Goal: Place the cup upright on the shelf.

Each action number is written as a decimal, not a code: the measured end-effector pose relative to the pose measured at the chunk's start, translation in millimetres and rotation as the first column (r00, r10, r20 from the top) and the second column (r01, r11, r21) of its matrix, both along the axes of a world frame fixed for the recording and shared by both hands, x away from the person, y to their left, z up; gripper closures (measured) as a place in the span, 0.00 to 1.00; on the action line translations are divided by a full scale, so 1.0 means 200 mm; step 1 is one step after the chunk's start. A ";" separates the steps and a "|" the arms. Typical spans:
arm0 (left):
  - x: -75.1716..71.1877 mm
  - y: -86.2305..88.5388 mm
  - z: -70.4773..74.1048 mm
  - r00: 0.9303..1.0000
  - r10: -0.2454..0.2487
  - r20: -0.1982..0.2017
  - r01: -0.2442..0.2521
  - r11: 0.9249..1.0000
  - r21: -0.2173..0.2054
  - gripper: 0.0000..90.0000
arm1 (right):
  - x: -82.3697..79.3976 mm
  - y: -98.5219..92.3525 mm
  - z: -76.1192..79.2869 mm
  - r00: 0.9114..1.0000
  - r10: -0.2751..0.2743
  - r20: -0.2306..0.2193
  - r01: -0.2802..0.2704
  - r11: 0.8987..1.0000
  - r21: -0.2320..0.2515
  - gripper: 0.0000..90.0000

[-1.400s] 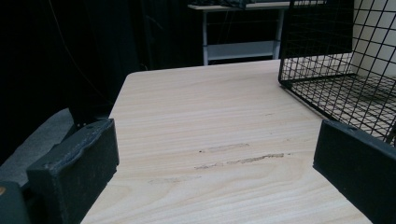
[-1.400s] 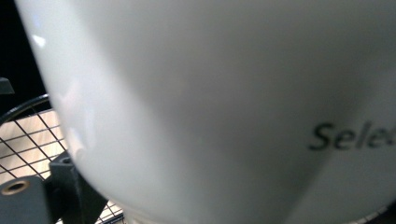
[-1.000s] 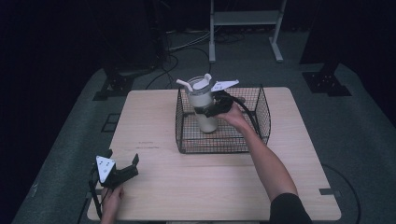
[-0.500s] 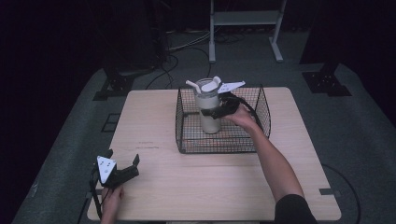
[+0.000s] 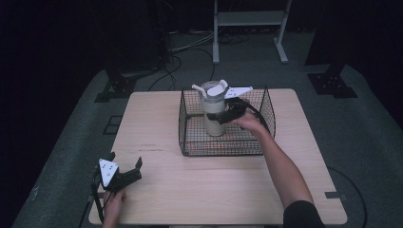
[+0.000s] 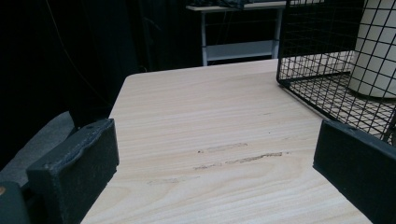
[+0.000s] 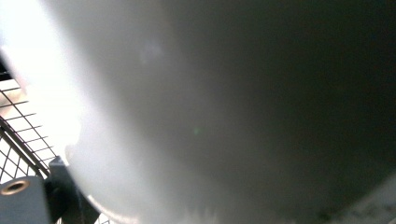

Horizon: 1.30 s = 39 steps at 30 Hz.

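High view, right tongs (image 5: 226, 115) clamping cream tumbler (image 5: 213, 114) inside wire basket (image 5: 190, 137), left tongs (image 5: 126, 167) agape near table (image 5: 199, 190) edge.

No readable text, as far as visible

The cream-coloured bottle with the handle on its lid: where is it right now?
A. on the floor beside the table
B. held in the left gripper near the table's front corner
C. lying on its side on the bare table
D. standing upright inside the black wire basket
D. The bottle stands upright inside the wire basket, with the right gripper closed on its side, while the left gripper sits open at the table's near left corner.
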State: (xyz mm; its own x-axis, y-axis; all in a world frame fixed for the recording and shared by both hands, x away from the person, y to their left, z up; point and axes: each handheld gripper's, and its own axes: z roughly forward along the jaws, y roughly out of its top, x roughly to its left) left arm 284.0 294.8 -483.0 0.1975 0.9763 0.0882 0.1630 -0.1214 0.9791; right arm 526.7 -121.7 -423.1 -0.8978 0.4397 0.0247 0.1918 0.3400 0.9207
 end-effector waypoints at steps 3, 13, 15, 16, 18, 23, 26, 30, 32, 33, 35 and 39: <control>0.00 0.00 0.00 1.000 -0.001 -0.001 0.001 1.000 -0.001 0.00 | -0.01 0.00 0.00 1.000 0.017 0.021 -0.017 1.000 -0.014 0.06; 0.00 0.00 0.00 1.000 -0.004 -0.001 0.004 1.000 -0.001 0.00 | -0.02 -0.02 0.02 0.999 0.022 0.040 -0.019 0.998 -0.061 0.06; 0.00 0.00 0.00 1.000 -0.004 -0.001 0.004 1.000 -0.001 0.00 | -0.02 -0.04 0.02 1.000 0.011 0.025 -0.009 0.998 -0.064 0.07; 0.00 0.00 0.00 1.000 -0.004 -0.002 0.004 1.000 -0.001 0.00 | -0.02 -0.04 0.02 1.000 0.011 0.025 -0.009 0.998 -0.064 0.07; 0.00 0.00 0.00 1.000 -0.003 -0.002 0.003 1.000 -0.003 0.00 | -0.04 -0.05 0.02 1.000 0.001 0.029 0.001 0.998 -0.063 0.07; 0.00 0.00 0.00 1.000 -0.004 -0.002 0.004 1.000 -0.003 0.00 | -0.05 -0.06 0.02 0.999 -0.013 0.033 0.016 0.997 -0.073 0.07; 0.00 0.00 0.00 1.000 -0.005 -0.002 0.005 1.000 -0.004 0.00 | -0.06 -0.05 0.02 0.999 -0.020 0.036 0.023 0.997 -0.080 0.07; 0.00 0.00 0.00 1.000 -0.004 -0.003 0.004 1.000 -0.005 0.00 | -0.07 -0.06 0.03 0.999 -0.029 0.034 0.032 0.995 -0.095 0.07; 0.00 0.00 0.00 1.000 -0.005 -0.003 0.005 1.000 -0.003 0.00 | -0.07 -0.06 0.03 0.999 -0.030 0.040 0.035 0.992 -0.117 0.07; 0.00 0.00 0.00 1.000 -0.004 -0.003 0.004 1.000 -0.003 0.00 | -0.08 -0.06 0.03 0.999 -0.033 0.040 0.038 0.991 -0.130 0.07; 0.00 0.00 0.00 1.000 -0.005 -0.002 0.005 1.000 -0.004 0.00 | -0.09 -0.06 0.03 0.998 -0.039 0.048 0.046 0.988 -0.145 0.07; 0.00 0.00 0.00 1.000 -0.004 -0.003 0.004 1.000 -0.006 0.00 | -0.10 -0.08 0.06 0.998 -0.050 0.047 0.056 0.989 -0.138 0.07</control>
State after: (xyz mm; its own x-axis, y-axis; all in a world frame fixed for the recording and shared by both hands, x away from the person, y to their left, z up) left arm 284.6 295.4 -483.1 0.2018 0.9760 0.0822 0.1650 -0.1166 0.9794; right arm 506.7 -137.3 -411.6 -0.8721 0.4829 -0.0786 0.1737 0.4557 0.8730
